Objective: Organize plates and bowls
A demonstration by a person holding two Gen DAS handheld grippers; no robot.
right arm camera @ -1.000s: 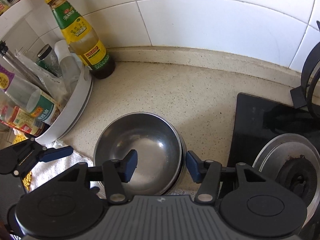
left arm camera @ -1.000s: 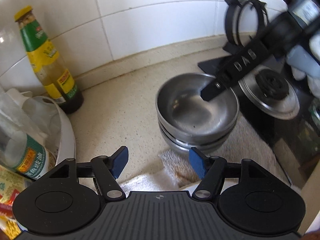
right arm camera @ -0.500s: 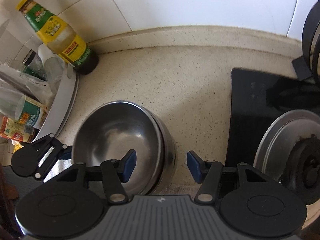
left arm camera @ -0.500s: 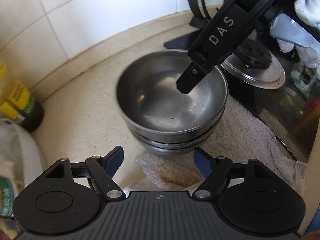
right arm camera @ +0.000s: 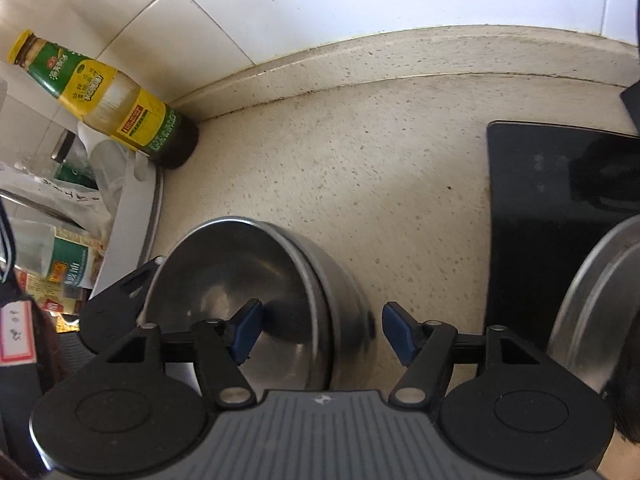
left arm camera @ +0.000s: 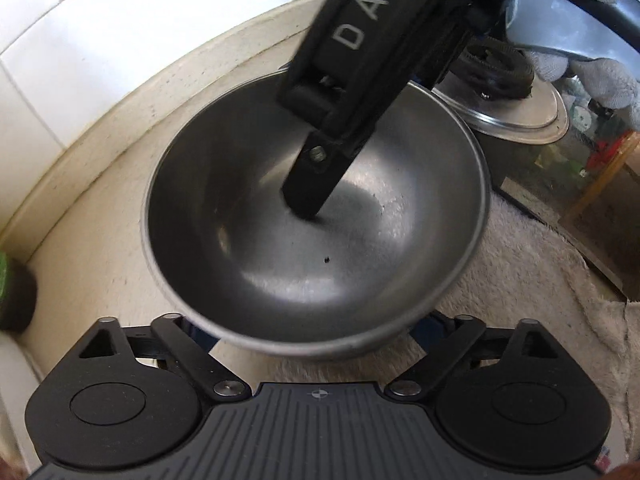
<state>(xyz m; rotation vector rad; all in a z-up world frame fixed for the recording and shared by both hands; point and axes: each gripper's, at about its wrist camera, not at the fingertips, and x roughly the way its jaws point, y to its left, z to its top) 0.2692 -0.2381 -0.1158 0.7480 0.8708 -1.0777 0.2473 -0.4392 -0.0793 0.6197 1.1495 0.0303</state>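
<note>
Surface: a speckled beige stone counter (right arm camera: 360,184) with a raised lip, backed by white wall tiles (right arm camera: 320,4). A pale towel (left arm camera: 532,280) lies under the near side of the bowls, to the right of the left jaws. A black glass hob (right arm camera: 540,200) with a steel burner ring (left arm camera: 516,116) lies right of the right jaws.

Writing: the right gripper's arm reads "DAS" in the left wrist view. Far left of the right jaws stands a green-and-yellow labelled bottle (right arm camera: 116,104); its print is too small to read.

Task item: a stack of stainless steel bowls (left arm camera: 316,232), nested, dull-polished, with a dark speck inside the top one.

Left gripper (left arm camera: 316,332): jaws have just been opening and stand wide, one on each side of the stack's near rim; their tips are hidden below it, so contact cannot be confirmed.

Right gripper (right arm camera: 320,332): jaws have just been opening. They straddle the stack's wall, with the left blue pad (right arm camera: 246,330) inside the top bowl and the right pad clear of the outside.
</note>
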